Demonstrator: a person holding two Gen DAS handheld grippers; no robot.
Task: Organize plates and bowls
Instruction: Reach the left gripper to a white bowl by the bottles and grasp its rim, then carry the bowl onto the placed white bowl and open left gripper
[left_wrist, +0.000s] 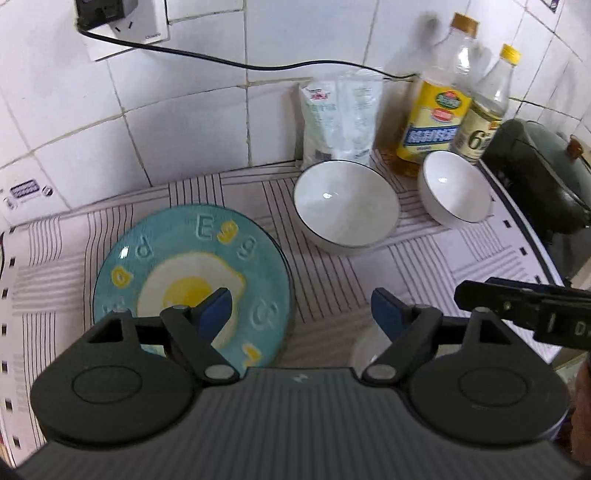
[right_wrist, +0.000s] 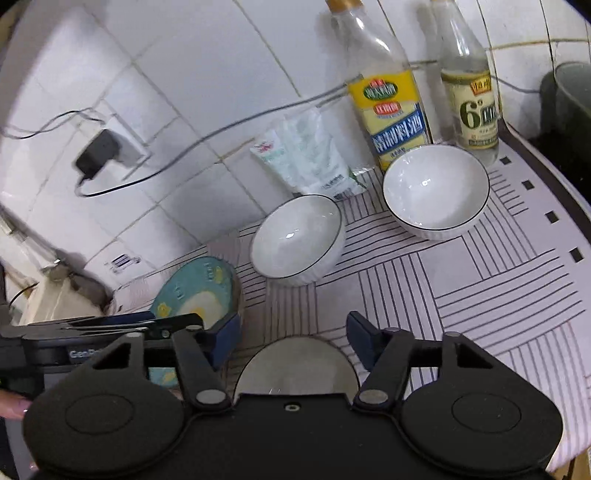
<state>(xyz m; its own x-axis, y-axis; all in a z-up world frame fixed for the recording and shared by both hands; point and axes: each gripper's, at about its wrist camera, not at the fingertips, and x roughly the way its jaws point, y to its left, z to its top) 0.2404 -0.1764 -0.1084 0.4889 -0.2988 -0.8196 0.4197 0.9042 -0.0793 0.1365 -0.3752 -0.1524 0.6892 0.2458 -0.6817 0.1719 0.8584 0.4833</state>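
Observation:
A teal plate with a fried-egg picture lies on the striped cloth, under the left finger of my left gripper, which is open and empty above it. Two white bowls with dark rims, one in the middle and one farther right, stand upright toward the wall. My right gripper is open. A pale round dish lies below, in the gap between its fingers, and I see no pad touching it. The same bowls and plate show in the right wrist view.
A yellow-labelled bottle, a second bottle and a white bag stand against the tiled wall. A dark pot sits at the right. A charger and its cable hang above. The cloth's edge runs along the right.

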